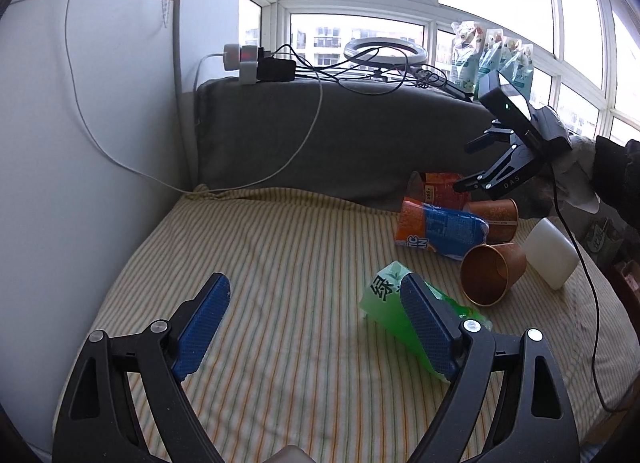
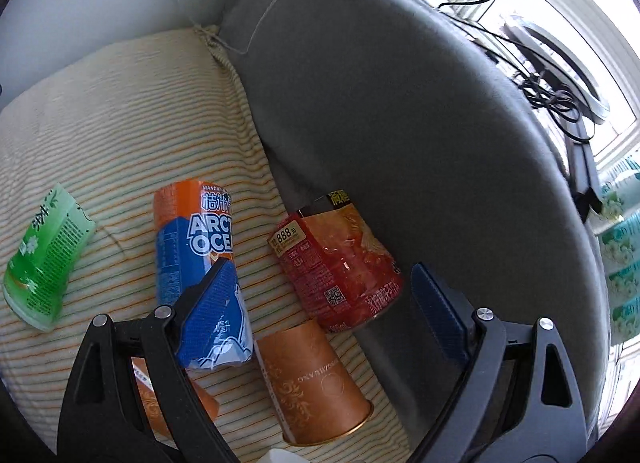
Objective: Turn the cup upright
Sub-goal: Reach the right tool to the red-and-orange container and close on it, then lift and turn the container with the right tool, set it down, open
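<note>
Several cups lie on their sides on a striped cushion [image 1: 260,263]. A green cup [image 1: 384,299] lies by my left gripper's right finger; it also shows in the right wrist view [image 2: 44,259]. An orange-blue cup [image 1: 440,229] [image 2: 192,239], a red cup [image 1: 440,187] [image 2: 340,267] and two copper paper cups [image 1: 492,275] [image 2: 316,383] lie further right. My left gripper [image 1: 316,303] is open and empty above the cushion. My right gripper [image 2: 324,283] is open and empty, hovering over the red cup and a copper cup; it shows in the left wrist view [image 1: 468,167].
A grey backrest cushion [image 1: 340,143] runs behind the cups, with chargers, cables and a ring light [image 1: 384,53] on top. A white wall panel [image 1: 80,123] stands left. A white cup-shaped object [image 1: 554,259] lies at the right, near a black cable [image 1: 588,263].
</note>
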Action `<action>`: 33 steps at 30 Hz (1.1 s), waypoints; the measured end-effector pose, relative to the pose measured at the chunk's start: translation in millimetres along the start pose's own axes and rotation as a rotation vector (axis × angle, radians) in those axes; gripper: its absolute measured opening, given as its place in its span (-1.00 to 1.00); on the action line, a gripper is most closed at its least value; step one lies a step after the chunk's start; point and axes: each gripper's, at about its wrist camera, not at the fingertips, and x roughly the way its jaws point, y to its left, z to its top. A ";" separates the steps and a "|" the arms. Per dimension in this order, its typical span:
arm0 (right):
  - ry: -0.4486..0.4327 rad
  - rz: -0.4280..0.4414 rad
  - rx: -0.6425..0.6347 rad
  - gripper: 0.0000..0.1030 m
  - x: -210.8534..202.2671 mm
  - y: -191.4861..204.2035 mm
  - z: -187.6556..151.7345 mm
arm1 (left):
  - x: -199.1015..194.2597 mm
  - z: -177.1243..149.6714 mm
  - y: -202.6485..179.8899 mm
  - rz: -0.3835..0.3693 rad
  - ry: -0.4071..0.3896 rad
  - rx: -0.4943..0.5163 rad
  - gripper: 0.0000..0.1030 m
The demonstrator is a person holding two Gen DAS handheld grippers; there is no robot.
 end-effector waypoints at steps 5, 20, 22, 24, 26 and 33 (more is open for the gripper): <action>0.080 0.042 -0.118 0.78 30.8 0.4 13.2 | 10.3 2.6 13.2 0.022 0.015 -0.034 0.70; 0.236 0.046 -0.354 0.78 94.1 7.5 26.9 | 33.8 9.1 32.4 0.051 0.036 -0.086 0.70; 0.248 0.052 -0.367 0.78 102.8 7.6 29.8 | 35.9 9.4 32.8 0.051 0.038 -0.089 0.70; 0.262 0.053 -0.384 0.78 114.0 8.6 31.3 | 37.4 9.3 33.0 0.054 0.039 -0.090 0.70; 0.292 0.057 -0.405 0.66 127.6 12.4 30.4 | 39.2 9.9 33.4 0.057 0.040 -0.091 0.70; 0.270 0.043 -0.395 0.61 135.7 11.2 34.4 | 40.1 10.7 34.7 0.059 0.041 -0.093 0.70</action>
